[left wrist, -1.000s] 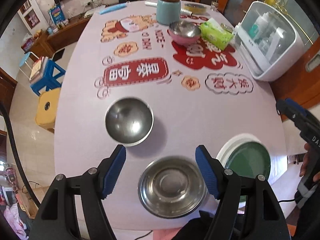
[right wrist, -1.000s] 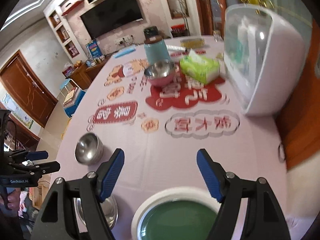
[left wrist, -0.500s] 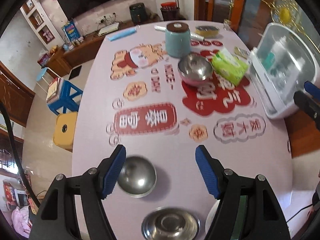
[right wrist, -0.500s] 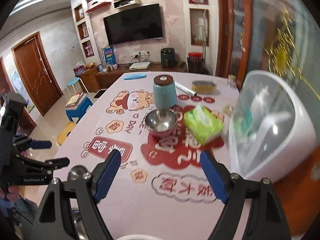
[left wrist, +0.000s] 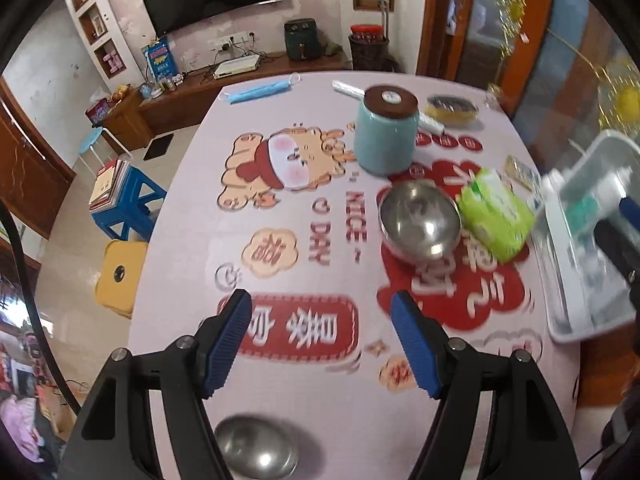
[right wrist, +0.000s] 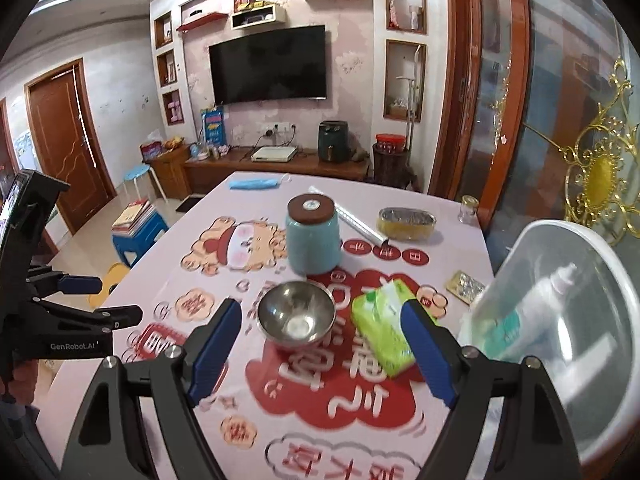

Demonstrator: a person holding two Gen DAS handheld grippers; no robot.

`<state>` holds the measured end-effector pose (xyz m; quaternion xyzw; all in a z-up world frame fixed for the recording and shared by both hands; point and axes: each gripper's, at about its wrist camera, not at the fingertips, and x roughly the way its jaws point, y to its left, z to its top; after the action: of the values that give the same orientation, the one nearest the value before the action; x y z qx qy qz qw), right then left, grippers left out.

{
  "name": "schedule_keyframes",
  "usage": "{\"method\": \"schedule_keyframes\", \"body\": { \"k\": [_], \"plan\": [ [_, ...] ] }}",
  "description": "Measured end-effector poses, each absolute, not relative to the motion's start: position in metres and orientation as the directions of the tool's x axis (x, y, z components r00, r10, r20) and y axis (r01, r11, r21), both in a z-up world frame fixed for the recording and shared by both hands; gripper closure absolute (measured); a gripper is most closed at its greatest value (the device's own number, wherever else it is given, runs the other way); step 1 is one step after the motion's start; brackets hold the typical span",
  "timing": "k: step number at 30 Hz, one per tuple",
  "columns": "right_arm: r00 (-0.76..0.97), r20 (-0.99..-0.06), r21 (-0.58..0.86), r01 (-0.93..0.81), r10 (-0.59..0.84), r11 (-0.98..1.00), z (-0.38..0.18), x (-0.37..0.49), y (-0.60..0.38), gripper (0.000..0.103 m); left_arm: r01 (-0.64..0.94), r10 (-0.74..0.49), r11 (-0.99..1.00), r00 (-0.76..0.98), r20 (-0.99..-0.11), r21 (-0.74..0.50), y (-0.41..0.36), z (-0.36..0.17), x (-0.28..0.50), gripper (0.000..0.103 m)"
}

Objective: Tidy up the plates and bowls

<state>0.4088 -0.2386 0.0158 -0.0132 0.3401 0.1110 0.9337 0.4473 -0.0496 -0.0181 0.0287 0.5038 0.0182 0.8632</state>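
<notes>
- since a second ago both claws rose off the near dishes toward the far steel bowl (right wrist: 296,316).
- left claw (left wrist: 320,340): released, empty.
- right claw (right wrist: 322,354): released, empty.
- near bowl (left wrist: 256,450) on desk (left wrist: 192,240).

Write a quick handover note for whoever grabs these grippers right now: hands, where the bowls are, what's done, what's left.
Left gripper: open, empty, above the table.
Right gripper: open, empty, aimed toward the far bowl.
Far bowl sits between the teal jar and the tissue pack.
Near bowl is at the table's near edge, below the left gripper.
Done: nothing stacked in view.
Left: gather the bowls; no plate is in view.
</notes>
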Motion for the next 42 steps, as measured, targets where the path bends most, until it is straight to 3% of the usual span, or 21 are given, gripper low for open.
{"method": "schedule_keyframes", "body": {
  "k": [8, 33, 42],
  "plan": [
    [0.732, -0.654, 0.053, -0.207, 0.19, 0.977, -0.034, 0.446, -0.239, 0.021, -0.001, -0.027, 1.0, 0.507, -0.862, -0.032, -0.057, -0.051, 0.498, 0.033],
    [0.623, -0.683, 0.35, -0.178, 0.381, 0.92, -0.179, 0.497, -0.249, 0.021, -0.033, -0.204, 0.971, 0.391, -0.897, -0.235, -0.094, -0.202, 0.57, 0.044],
    [0.602, -0.693, 0.358, -0.19, 0.397, 0.914, -0.192, 0.499, -0.246, 0.039, -0.015, -0.22, 0.97, 0.369, -0.903, -0.243, -0.102, -0.214, 0.574, 0.048]
  ]
}}
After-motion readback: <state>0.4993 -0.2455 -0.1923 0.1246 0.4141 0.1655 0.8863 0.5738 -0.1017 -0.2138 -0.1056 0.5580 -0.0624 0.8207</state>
